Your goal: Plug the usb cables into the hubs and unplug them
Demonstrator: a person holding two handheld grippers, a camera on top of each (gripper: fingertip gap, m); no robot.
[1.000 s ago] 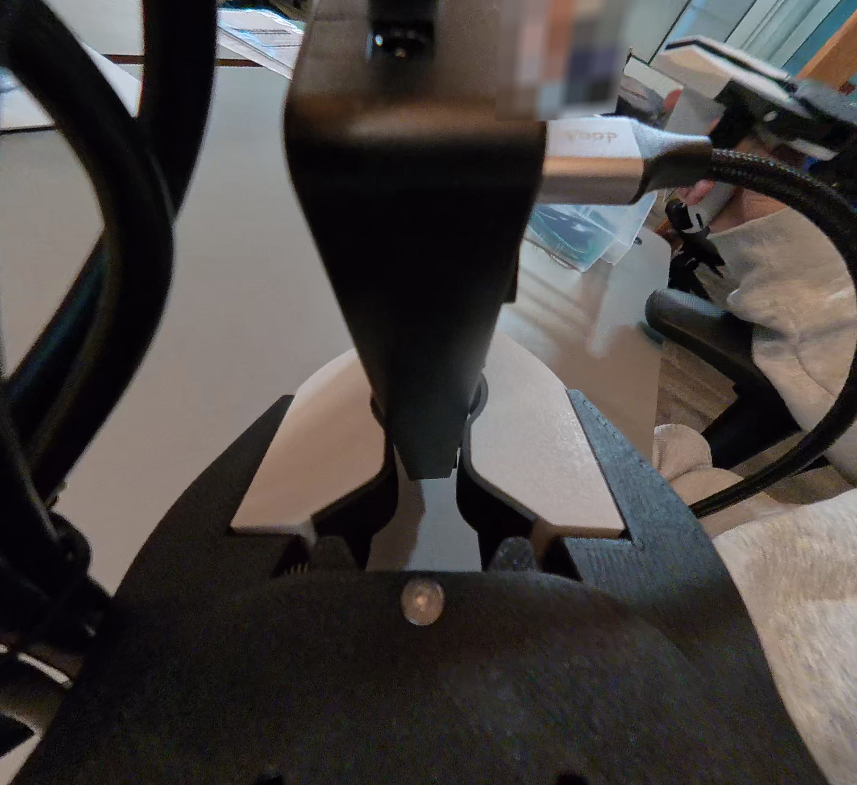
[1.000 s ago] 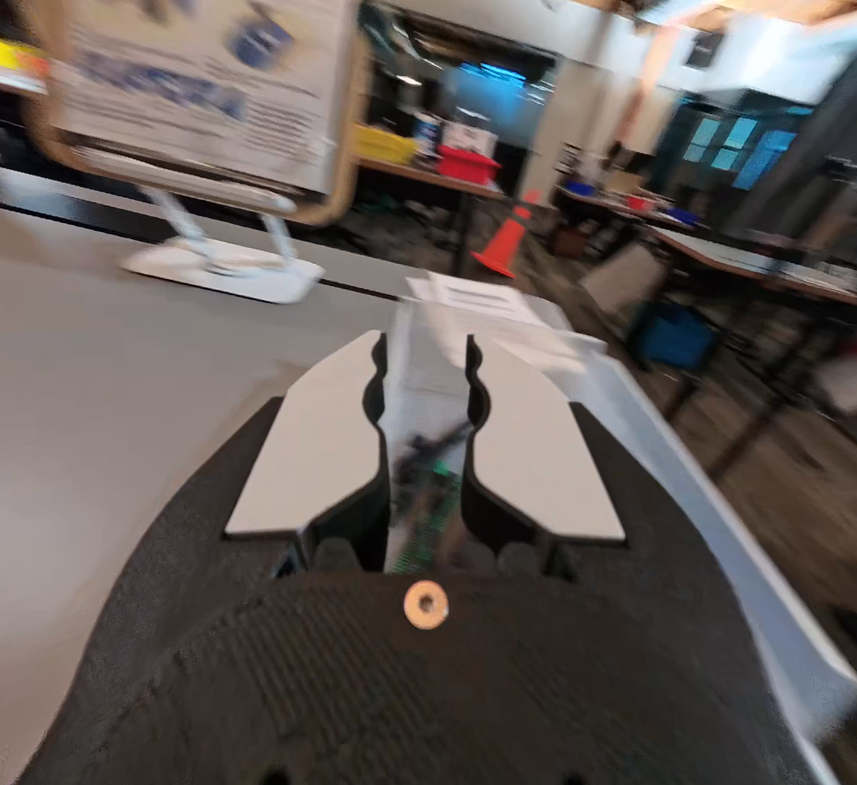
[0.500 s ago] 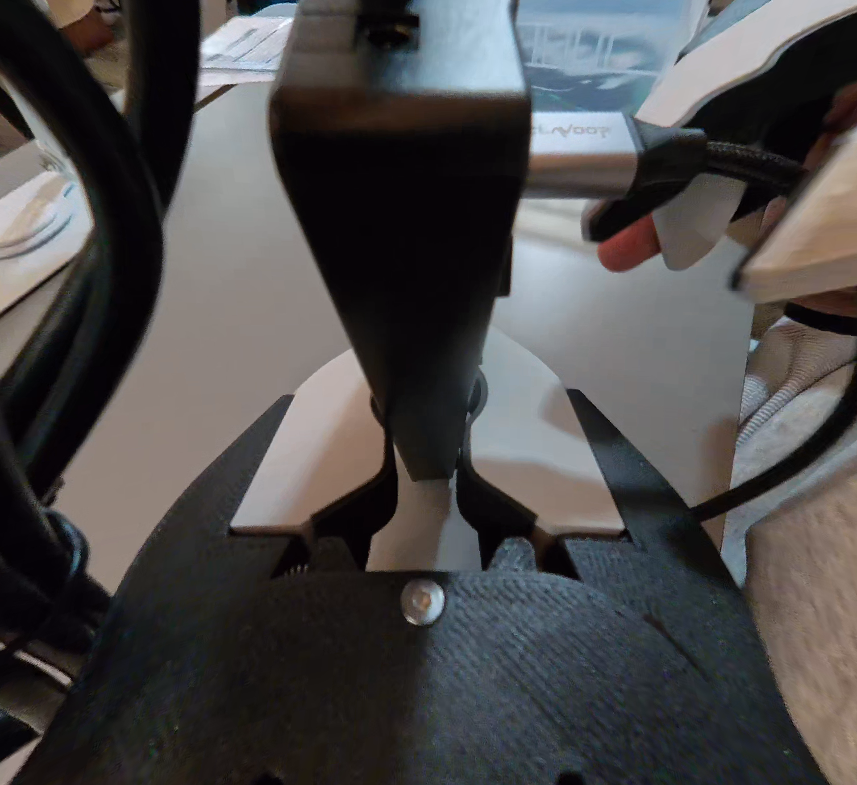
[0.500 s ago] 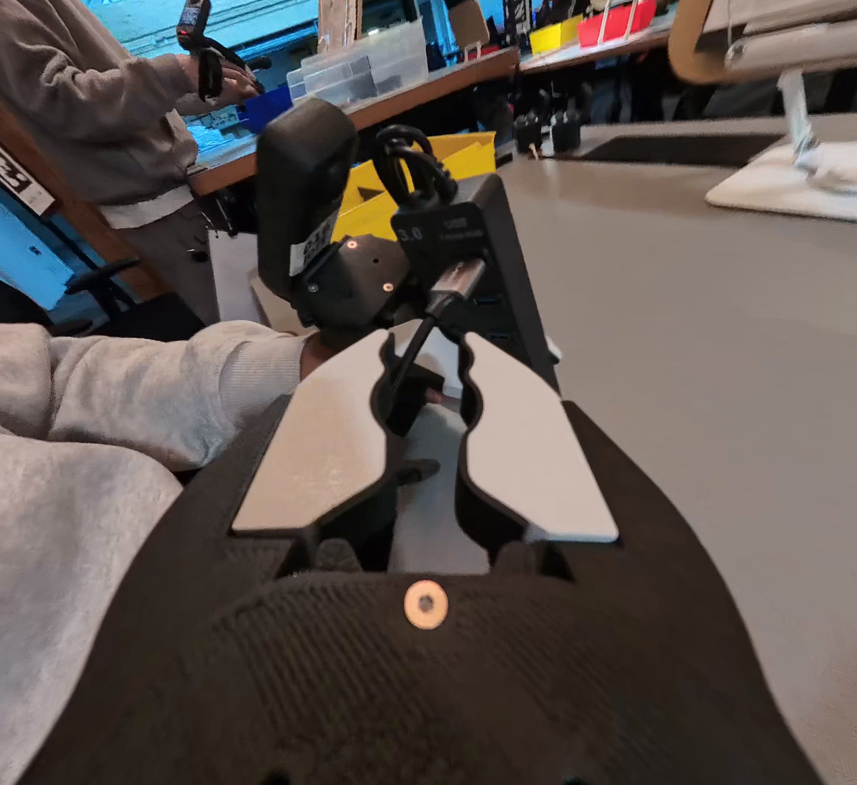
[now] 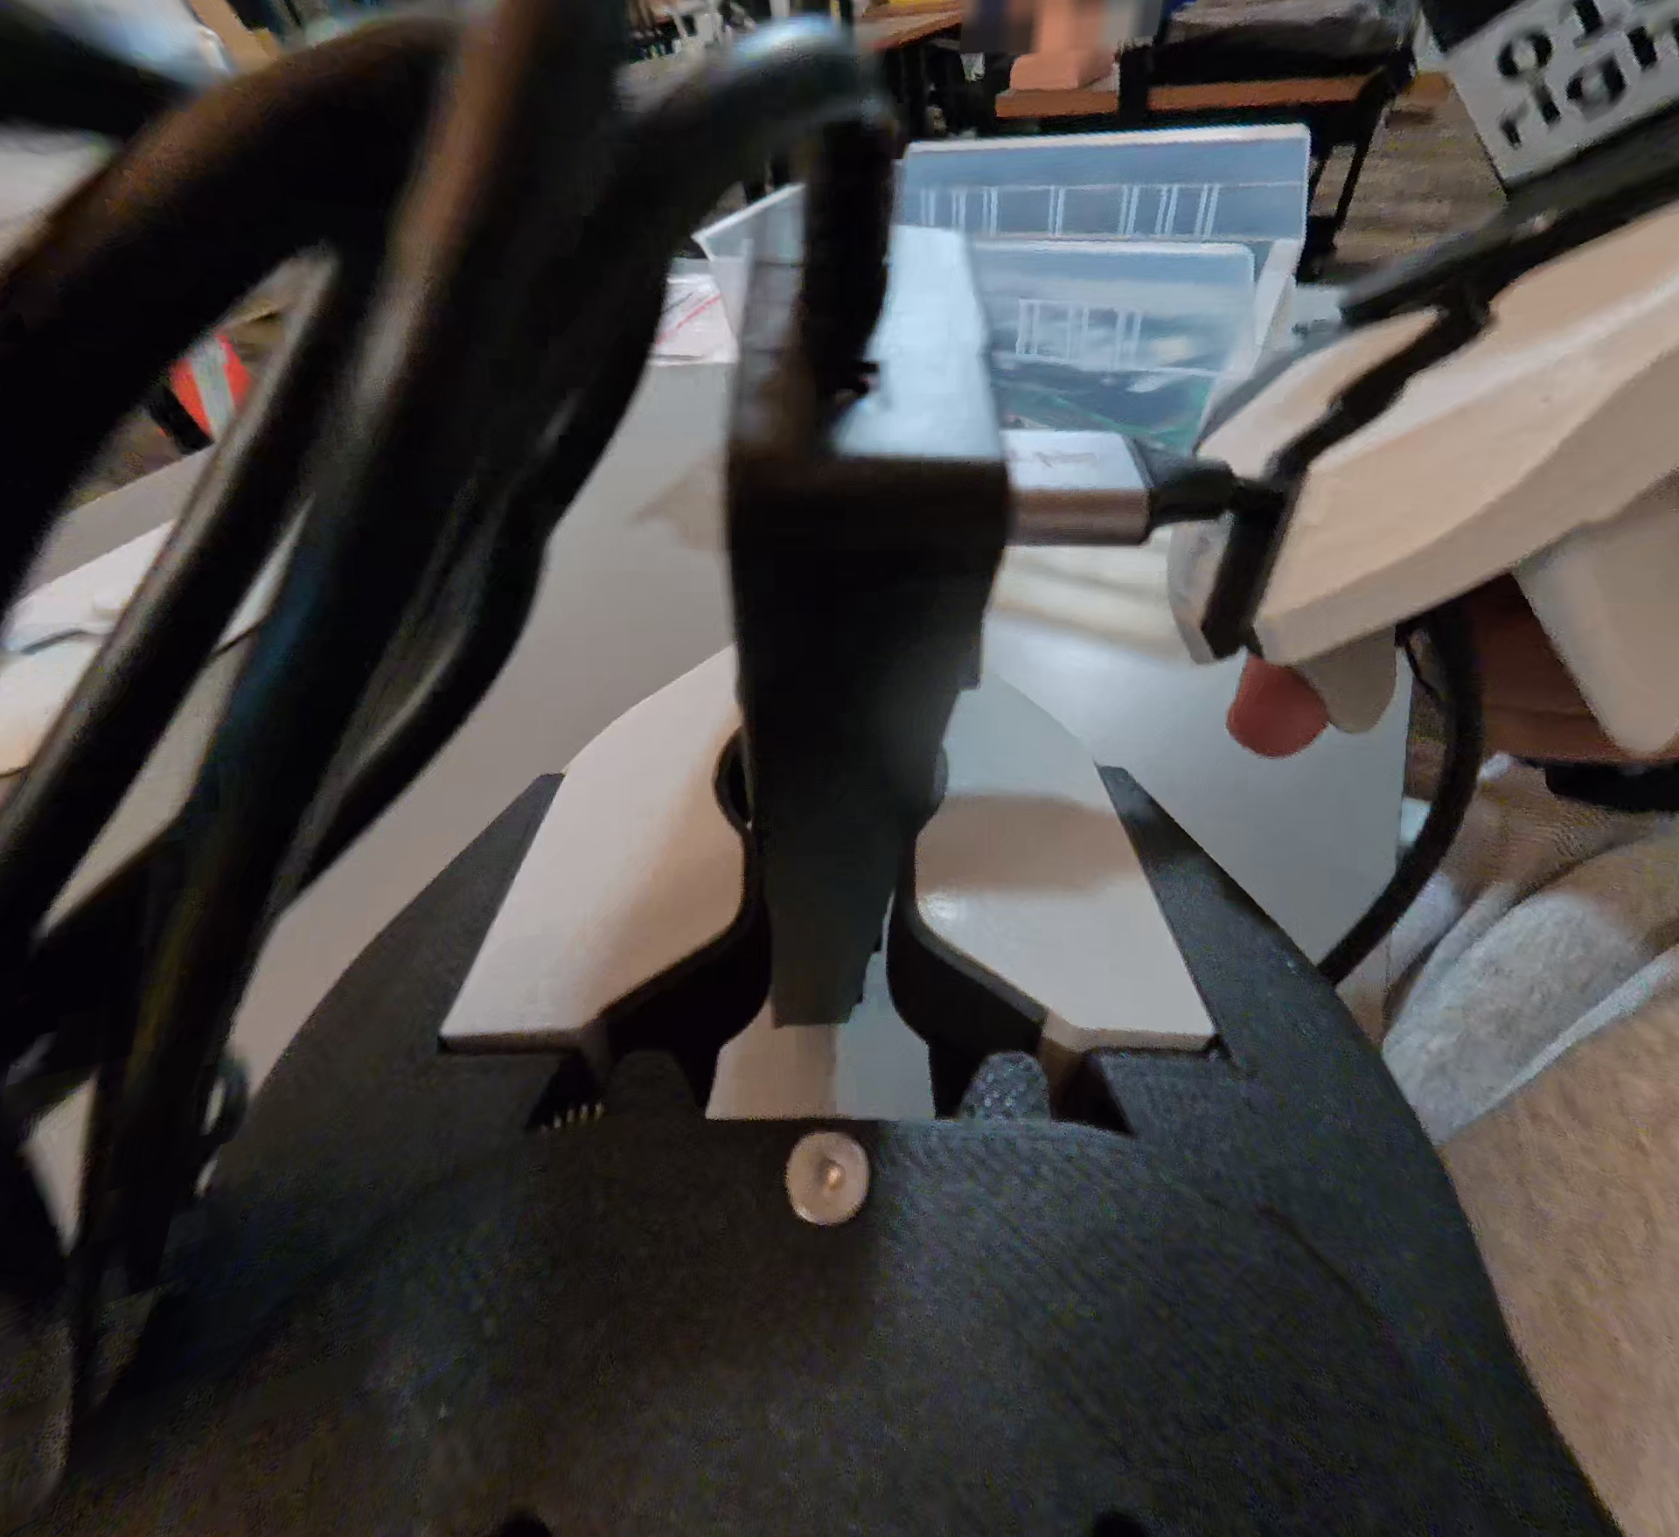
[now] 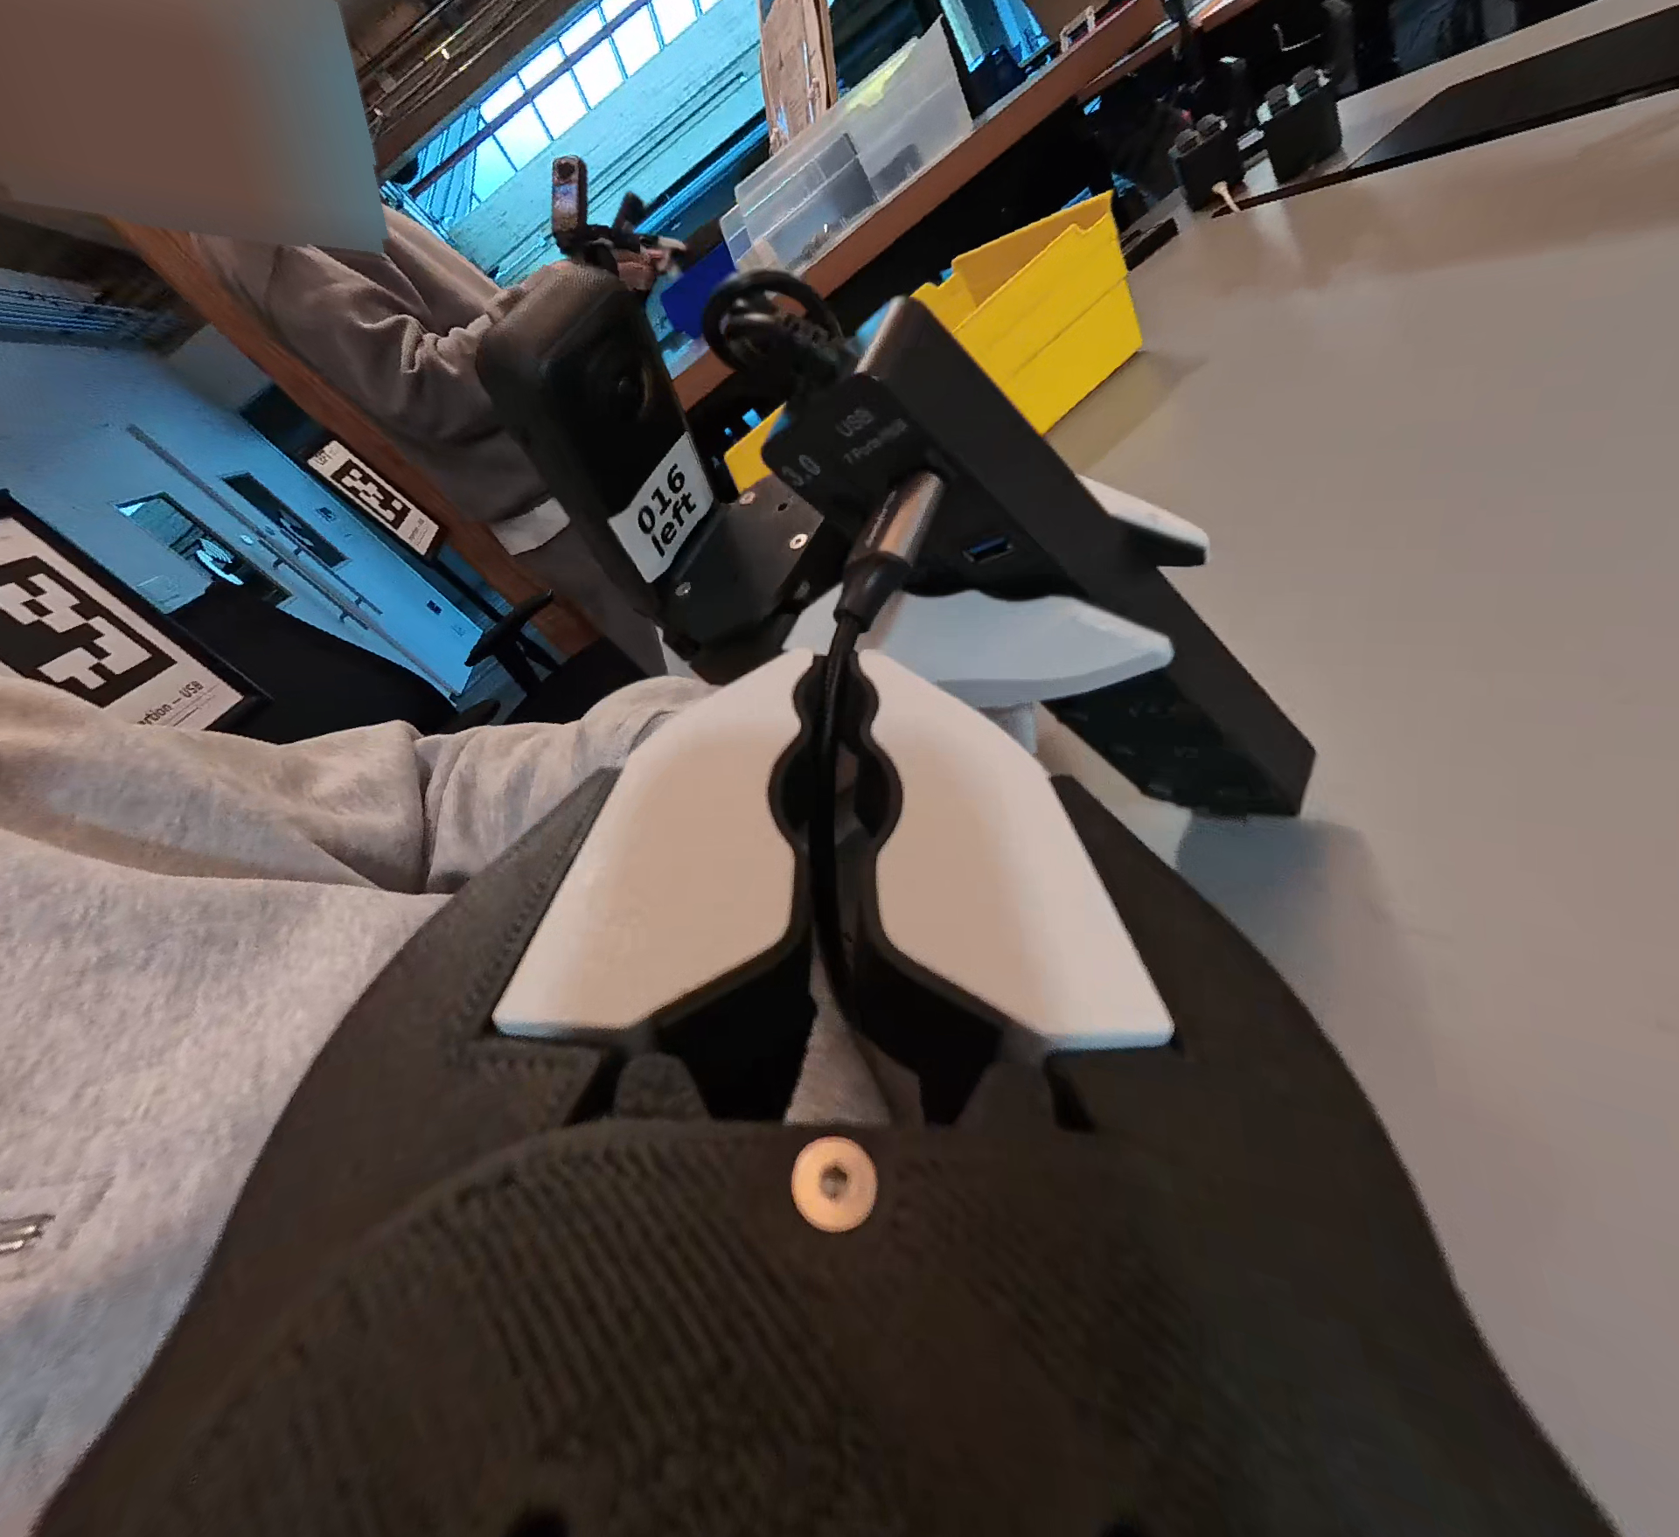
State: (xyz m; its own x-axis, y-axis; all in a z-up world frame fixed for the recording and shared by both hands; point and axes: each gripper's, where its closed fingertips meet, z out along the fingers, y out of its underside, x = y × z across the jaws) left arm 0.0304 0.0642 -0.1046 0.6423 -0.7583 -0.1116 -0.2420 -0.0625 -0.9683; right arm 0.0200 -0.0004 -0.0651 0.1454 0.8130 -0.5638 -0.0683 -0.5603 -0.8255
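My left gripper (image 5: pixel 836 767) is shut on a black USB hub (image 5: pixel 854 603) and holds it upright above the grey table. A silver USB plug (image 5: pixel 1072 494) sits in a port on the hub's right side. My right gripper (image 6: pixel 831 676) is shut on the plug's black braided cable (image 6: pixel 827 812), just behind the plug (image 6: pixel 895 521). In the left wrist view the right gripper (image 5: pixel 1217 530) reaches in from the right. In the right wrist view the left gripper's white fingers (image 6: pixel 1045 649) clamp the hub (image 6: pixel 1045 549). The hub's own thick black cables (image 5: pixel 273 403) loop at the left.
The grey table (image 6: pixel 1408 494) stretches to the right. A clear plastic box (image 5: pixel 1136 294) stands behind the hub. Yellow bins (image 6: pixel 1045 312) sit at the table's far side. A grey sleeve (image 6: pixel 182 858) fills the left of the right wrist view.
My right gripper swung round from facing away to the hub and closed on the cable behind the plug. The left gripper kept hold of the hub, and the plug stayed in its port.
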